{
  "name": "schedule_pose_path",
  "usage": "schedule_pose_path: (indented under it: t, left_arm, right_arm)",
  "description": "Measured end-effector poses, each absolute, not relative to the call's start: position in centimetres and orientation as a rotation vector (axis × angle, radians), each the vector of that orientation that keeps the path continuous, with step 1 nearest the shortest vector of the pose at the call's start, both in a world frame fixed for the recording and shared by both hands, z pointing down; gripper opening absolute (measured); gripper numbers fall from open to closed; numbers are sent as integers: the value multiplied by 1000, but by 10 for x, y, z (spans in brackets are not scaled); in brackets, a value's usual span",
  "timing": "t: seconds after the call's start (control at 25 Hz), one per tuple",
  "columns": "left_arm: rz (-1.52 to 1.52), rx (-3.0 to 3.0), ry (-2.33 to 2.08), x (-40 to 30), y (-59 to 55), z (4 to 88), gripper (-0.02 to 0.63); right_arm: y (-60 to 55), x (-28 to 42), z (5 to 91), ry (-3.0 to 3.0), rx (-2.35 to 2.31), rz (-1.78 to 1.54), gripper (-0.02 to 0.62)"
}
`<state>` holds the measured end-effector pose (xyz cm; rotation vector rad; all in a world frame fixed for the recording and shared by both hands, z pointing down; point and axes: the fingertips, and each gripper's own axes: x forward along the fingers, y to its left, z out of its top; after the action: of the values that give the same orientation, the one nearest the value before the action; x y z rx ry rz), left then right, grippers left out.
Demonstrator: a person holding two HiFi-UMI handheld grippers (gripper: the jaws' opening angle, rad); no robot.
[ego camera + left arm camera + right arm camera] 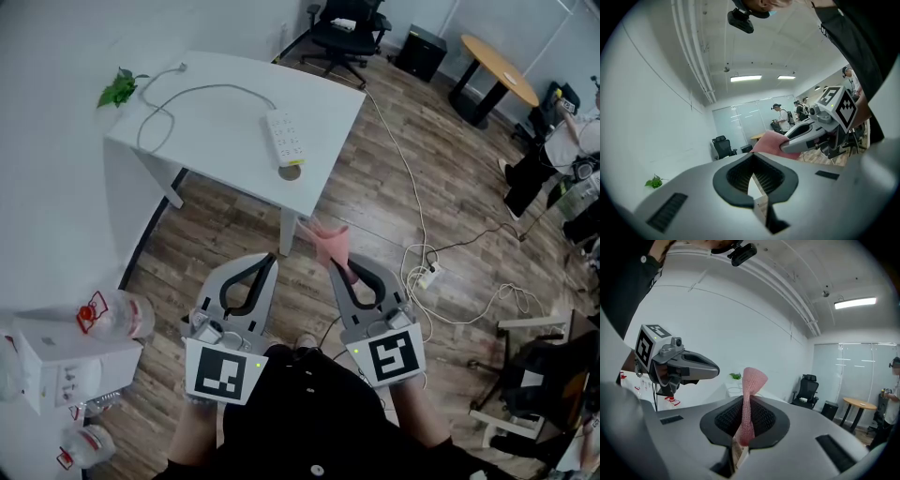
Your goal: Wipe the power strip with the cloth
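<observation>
The white power strip (286,139) lies near the front edge of the white table (216,122), its white cable (202,91) looping to the back left. Both grippers are held close to my body, well short of the table. My right gripper (336,262) (743,401) is shut on a pink cloth (330,241) (750,380), which sticks up out of its jaws. My left gripper (270,257) (753,157) is shut with nothing in it. From the left gripper view, the cloth (768,140) and the right gripper (787,146) appear at the right.
A small green plant (118,87) sits at the table's back left corner. Plastic bottles (112,314) and a white box (66,370) stand at my left. Cables and a second strip (427,277) lie on the wooden floor. An office chair (349,33) and a round table (500,64) stand behind.
</observation>
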<state>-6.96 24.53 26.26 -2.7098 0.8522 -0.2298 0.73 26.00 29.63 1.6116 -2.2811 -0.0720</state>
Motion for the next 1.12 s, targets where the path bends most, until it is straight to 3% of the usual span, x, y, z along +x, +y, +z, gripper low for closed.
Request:
schedule_pose_path:
  t: [1.12]
  left_arm:
    - [-153,-2719,720,-113,251,266,12]
  right_arm:
    - [267,-24,300,-2165,1773,-74,50]
